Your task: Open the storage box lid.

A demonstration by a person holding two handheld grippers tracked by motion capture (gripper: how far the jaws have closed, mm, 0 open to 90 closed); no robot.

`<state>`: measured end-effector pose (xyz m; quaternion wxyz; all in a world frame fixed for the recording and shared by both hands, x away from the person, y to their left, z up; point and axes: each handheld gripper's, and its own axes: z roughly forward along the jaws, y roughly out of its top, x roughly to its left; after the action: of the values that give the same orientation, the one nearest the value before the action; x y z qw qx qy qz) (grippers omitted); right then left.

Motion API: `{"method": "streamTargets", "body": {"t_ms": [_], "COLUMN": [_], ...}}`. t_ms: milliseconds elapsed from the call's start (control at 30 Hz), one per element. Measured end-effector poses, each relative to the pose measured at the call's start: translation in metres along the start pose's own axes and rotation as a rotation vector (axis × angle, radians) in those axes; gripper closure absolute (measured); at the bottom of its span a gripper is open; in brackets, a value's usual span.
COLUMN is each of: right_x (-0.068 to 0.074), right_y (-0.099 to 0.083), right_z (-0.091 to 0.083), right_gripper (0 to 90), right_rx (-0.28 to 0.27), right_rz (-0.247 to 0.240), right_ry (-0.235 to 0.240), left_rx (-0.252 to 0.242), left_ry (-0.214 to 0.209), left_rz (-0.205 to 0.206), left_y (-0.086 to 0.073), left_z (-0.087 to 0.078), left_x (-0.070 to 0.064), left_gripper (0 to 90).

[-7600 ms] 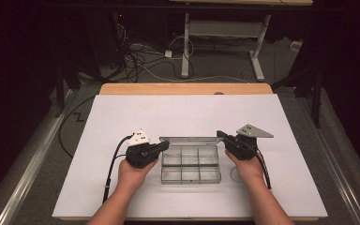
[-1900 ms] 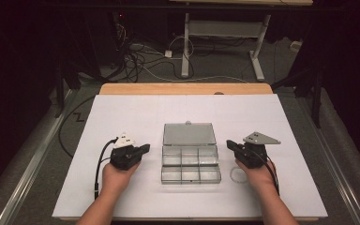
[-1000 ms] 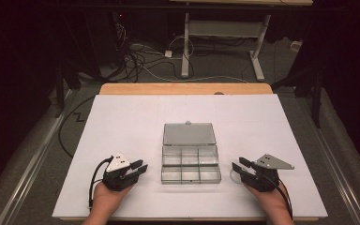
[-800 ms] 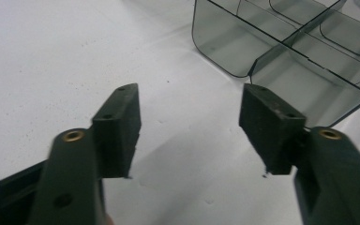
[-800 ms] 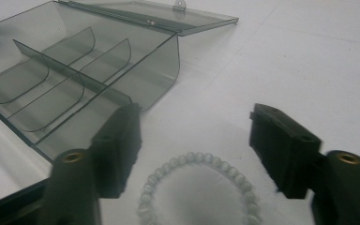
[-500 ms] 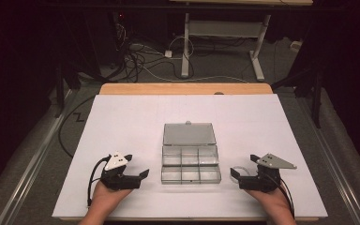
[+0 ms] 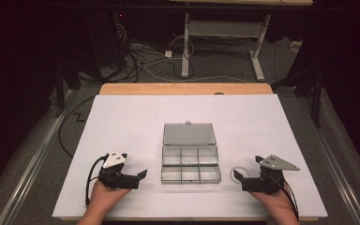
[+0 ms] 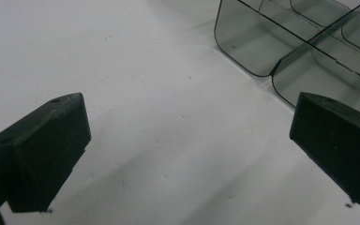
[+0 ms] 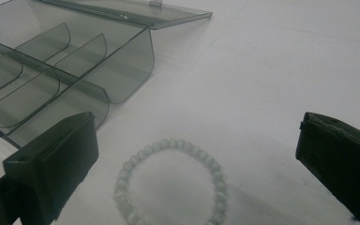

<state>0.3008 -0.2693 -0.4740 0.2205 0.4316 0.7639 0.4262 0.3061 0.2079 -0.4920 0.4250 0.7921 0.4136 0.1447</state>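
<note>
Now I have pulled both claws, left [image 7: 143, 174] and right [image 7: 236, 176], back from the opened box [image 7: 191, 163], jaws apart and empty, leaving the bracelet [image 9: 170, 182] on the bench beneath the right claw, ready to grasp.

Bright white table [image 7: 122, 122], dark surroundings; gripper views soft.
</note>
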Motion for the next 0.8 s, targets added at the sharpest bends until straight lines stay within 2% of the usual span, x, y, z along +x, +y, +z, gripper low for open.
{"method": "streamTargets", "body": {"t_ms": [267,467,633,800], "right_x": [-0.011,-0.016,-0.017,-0.017], "right_y": [-0.008,-0.010,-0.012,-0.011], "right_z": [-0.013,-0.016,-0.013,-0.009], "right_gripper": [9.1,27.3,48.7,64.5], "right_rx": [0.006,0.019,0.063,0.099], "right_rz": [0.024,0.025,0.030,0.030], "right_ry": [-0.025,-0.030,-0.023,-0.008], "left_rx": [0.023,0.035,0.040,0.041], "left_ry": [-0.012,-0.028,-0.030,-0.030], "left_rz": [0.003,0.007,0.013,0.010], "left_y": [-0.001,-0.001,-0.001,-0.001], "left_z": [0.003,0.004,0.005,0.005], "left_x": [0.000,0.001,0.000,0.001], "left_gripper": [0.0,0.0,0.0,0.0]}}
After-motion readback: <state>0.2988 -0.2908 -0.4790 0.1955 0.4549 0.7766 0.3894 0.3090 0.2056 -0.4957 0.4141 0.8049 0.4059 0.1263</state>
